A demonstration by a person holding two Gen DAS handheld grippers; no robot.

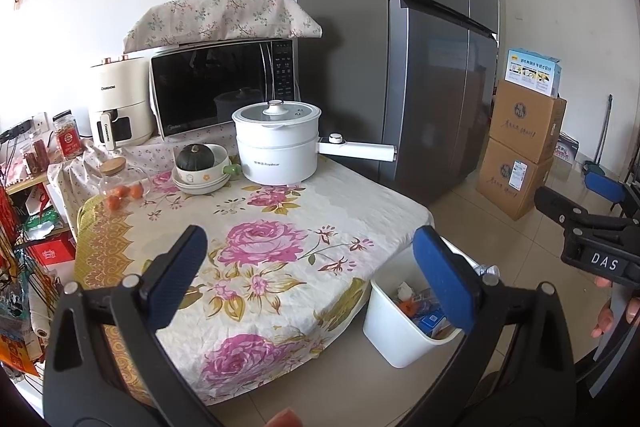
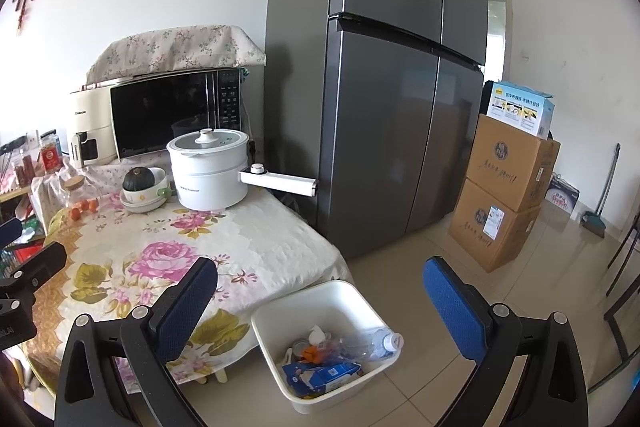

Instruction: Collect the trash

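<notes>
We see the left gripper point(image 1: 310, 277) as 2 black plastic arms, each ending in a blue, finely textured pad point(image 1: 444, 279). Round silver screws point(image 1: 129, 281) mark the pivots, 2 on each side. The right gripper point(image 2: 320, 311) has the same black frame, blue pads and silver screws. In the left wrist view its black body bears a white "DAS" label point(image 1: 605, 262).

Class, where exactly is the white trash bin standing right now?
The white trash bin stands on the tiled floor by the near right corner of the floral-clothed table, in front of the grey refrigerator; it already holds trash.
</notes>
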